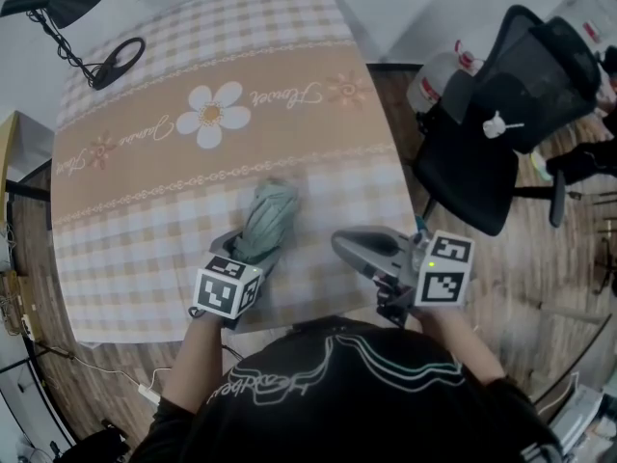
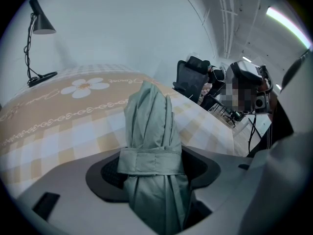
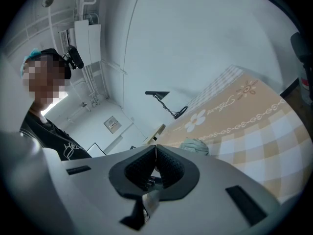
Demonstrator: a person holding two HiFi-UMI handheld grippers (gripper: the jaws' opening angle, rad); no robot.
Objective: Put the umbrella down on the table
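Umbrella (image 1: 268, 222), folded, grey-green, is lying on the table (image 1: 145, 210) just on our side of the daisy print (image 1: 214, 114), tip pointing toward it. L gripper (image 1: 253, 251) is sitting w/ jaws spread wide around the strap (image 2: 151, 160) end, pads not pressing. R gripper (image 1: 349, 244), right of & nearer us than the daisy, is resting w/ jaws pressed together, holding nothing. We're releasing: prob. best pulling L straight back, jaws kept wide, w/o snagging the strap.

Folded grey-green umbrella (image 1: 267, 218) on table (image 1: 145, 201)
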